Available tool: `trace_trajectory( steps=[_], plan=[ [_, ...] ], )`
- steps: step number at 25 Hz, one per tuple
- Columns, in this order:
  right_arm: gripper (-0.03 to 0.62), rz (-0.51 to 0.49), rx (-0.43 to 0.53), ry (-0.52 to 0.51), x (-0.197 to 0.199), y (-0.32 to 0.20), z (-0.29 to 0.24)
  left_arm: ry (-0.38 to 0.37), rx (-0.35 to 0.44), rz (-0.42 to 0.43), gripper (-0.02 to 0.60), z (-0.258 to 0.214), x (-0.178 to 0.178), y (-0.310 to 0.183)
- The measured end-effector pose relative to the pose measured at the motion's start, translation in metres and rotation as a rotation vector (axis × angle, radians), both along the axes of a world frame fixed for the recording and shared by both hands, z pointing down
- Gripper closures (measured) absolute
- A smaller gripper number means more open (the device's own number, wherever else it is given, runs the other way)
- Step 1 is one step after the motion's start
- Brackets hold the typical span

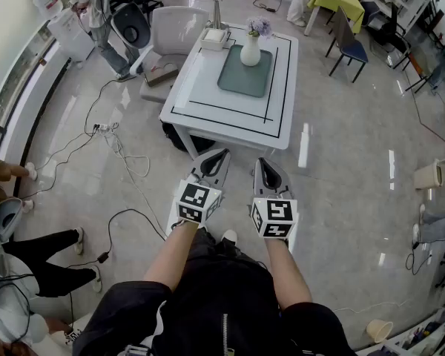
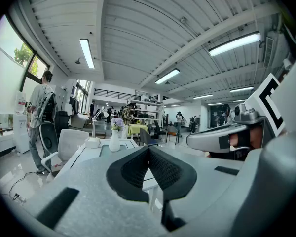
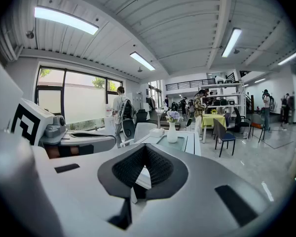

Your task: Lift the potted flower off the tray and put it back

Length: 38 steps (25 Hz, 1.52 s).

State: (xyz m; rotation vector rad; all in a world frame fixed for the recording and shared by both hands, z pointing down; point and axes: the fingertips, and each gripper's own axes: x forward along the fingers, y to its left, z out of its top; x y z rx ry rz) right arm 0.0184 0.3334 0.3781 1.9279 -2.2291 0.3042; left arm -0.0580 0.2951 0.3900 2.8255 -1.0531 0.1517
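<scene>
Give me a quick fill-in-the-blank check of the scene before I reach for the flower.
1. The potted flower stands upright on the ____ tray.
2. The left hand-held gripper and the right hand-held gripper are short of the table, both with jaws ____.
3. In the head view, the white box sits on the table to the flower's ____.

Missing words: green; shut; left.
</scene>
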Motion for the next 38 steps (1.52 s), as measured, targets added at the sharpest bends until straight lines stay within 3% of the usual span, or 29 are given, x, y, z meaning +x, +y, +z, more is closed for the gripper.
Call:
trace_trajectory(
  steps=[14,20,28,38],
  plan=[
    [0.588,-0.005,0.008,-0.048,0.011,-0.014,0.001,-0.002,-0.021,-0.019,0.575,0.001,0.003,-0.014],
    [0.588,-0.012,0.013,-0.054,0.015,-0.046,0.005,0.008,-0.028,-0.029,0.575,0.005,0.006,-0.045],
    [0.588,-0.024,0.007,-0.033,0.026,-0.136,0.020,0.015,-0.044,-0.033,0.575,0.024,0.021,-0.134],
    [0.588,0.003,-0.032,0.004,0.053,-0.308,0.031,0.011,-0.076,-0.012,0.575,0.040,0.046,-0.304]
  ],
)
